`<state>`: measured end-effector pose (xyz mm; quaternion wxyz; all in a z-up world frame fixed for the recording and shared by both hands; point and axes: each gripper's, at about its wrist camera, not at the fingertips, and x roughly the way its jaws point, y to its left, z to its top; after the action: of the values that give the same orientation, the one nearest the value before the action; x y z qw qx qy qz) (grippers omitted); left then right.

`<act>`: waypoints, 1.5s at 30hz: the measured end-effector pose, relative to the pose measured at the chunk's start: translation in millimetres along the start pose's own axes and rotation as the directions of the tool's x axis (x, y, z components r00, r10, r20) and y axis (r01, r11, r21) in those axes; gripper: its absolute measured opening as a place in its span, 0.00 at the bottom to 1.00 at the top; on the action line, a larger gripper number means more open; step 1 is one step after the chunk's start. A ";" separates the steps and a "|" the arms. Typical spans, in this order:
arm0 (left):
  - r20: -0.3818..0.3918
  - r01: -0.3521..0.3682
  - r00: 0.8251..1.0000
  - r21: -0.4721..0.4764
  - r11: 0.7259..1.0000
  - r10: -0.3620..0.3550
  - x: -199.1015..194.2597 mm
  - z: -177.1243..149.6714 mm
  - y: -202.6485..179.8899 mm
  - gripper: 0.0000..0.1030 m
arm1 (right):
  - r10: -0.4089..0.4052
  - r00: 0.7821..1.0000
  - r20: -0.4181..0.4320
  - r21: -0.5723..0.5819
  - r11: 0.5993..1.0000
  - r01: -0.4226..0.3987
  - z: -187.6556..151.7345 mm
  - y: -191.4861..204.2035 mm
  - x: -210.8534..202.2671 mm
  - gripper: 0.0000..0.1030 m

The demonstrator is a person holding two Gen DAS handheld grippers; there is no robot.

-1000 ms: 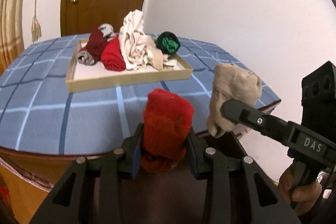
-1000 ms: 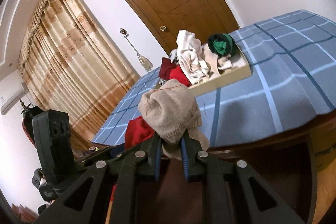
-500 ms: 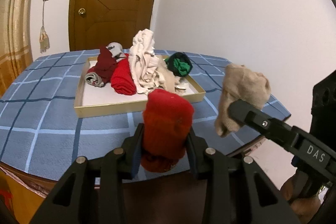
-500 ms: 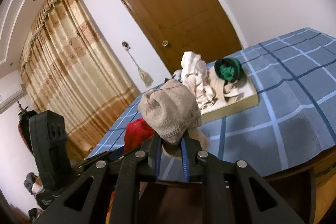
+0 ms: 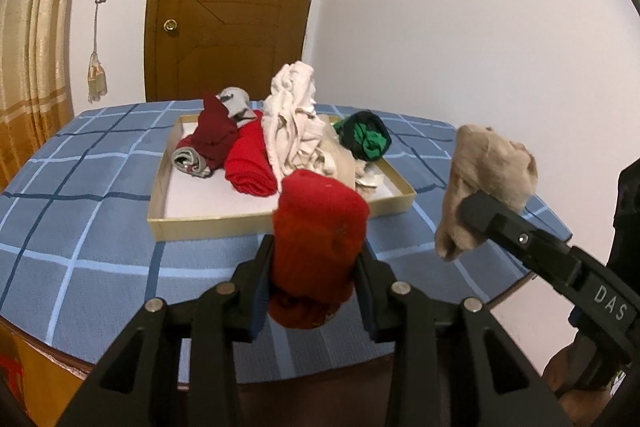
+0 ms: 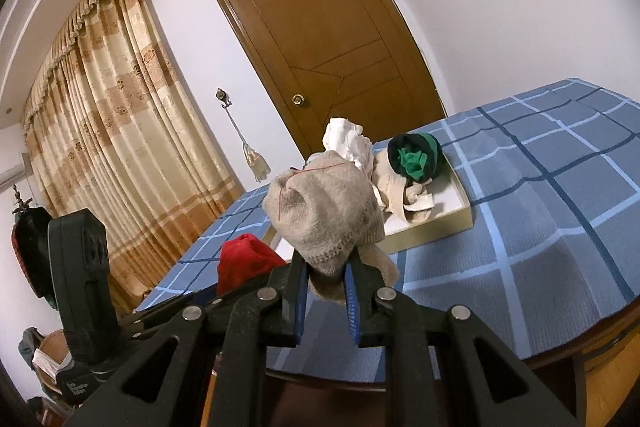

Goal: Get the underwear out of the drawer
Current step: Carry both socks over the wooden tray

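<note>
The left tool (image 5: pixel 318 267) was clamped on a red bundle (image 5: pixel 320 239), and the right tool (image 6: pixel 328 287) on a beige bundle (image 6: pixel 324 211), both above the near edge of the blue checked tabletop (image 5: pixel 80 227). At twelve o'clock, the shallow drawer (image 5: pixel 280 221) held more rolled underwear (image 5: pixel 250 161).

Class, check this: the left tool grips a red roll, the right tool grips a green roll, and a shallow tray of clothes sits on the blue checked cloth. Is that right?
One error: the right tool grips a beige roll, as the right wrist view shows. The green roll lies in the tray. The left tool does grip the red roll, and the tray sits on the blue checked cloth.
</note>
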<state>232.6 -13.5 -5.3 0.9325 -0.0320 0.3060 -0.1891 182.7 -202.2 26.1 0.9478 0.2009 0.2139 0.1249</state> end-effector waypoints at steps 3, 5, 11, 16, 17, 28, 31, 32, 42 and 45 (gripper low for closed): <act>0.015 -0.005 1.000 -0.004 1.000 0.006 0.9 4.9 2.0 0.35 | 0.002 1.000 0.006 -0.004 1.000 -0.002 4.8 2.0 5.2 0.18; 0.024 -0.012 1.000 -0.001 1.000 0.012 1.9 8.1 2.8 0.35 | 0.005 1.000 0.010 -0.008 1.000 -0.005 7.1 5.0 9.3 0.18; 0.055 -0.036 0.998 0.015 0.999 0.035 6.6 20.8 6.1 0.35 | 0.012 1.000 0.014 -0.024 1.000 -0.012 13.6 11.6 23.4 0.18; 0.094 -0.068 0.994 0.041 0.997 0.064 13.7 33.5 7.3 0.35 | 0.005 0.999 0.032 -0.047 0.999 -0.003 23.2 15.3 37.5 0.18; 0.098 -0.073 0.993 0.040 0.996 0.069 16.3 35.9 8.5 0.35 | 0.002 0.999 0.036 -0.052 0.999 0.000 25.8 15.2 40.3 0.18; 0.110 -0.104 0.989 0.015 0.994 0.102 51.6 52.6 27.0 0.35 | -0.041 0.998 0.051 -0.077 0.996 0.044 44.8 7.8 82.1 0.18; 0.122 -0.119 0.986 0.004 0.993 0.118 59.4 59.0 32.6 0.35 | -0.038 0.998 0.047 -0.078 0.996 0.041 47.8 4.4 94.3 0.18; 0.126 -0.124 0.984 -0.001 0.992 0.123 62.1 61.4 34.7 0.35 | -0.035 0.998 0.047 -0.080 0.996 0.039 48.4 4.2 97.6 0.18; 0.138 -0.178 0.974 -0.025 0.984 0.180 93.7 78.3 51.3 0.35 | -0.036 0.998 0.052 -0.104 0.994 0.041 62.2 -0.8 143.1 0.18; 0.124 -0.197 0.972 -0.029 0.980 0.199 105.1 79.7 55.9 0.35 | -0.040 0.999 0.033 -0.097 0.994 0.043 62.4 -2.6 158.4 0.18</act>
<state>375.6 -5.3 -9.2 0.9639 -0.0211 0.2494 -0.0904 350.5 -173.8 20.3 0.9620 0.1519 0.1970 0.1123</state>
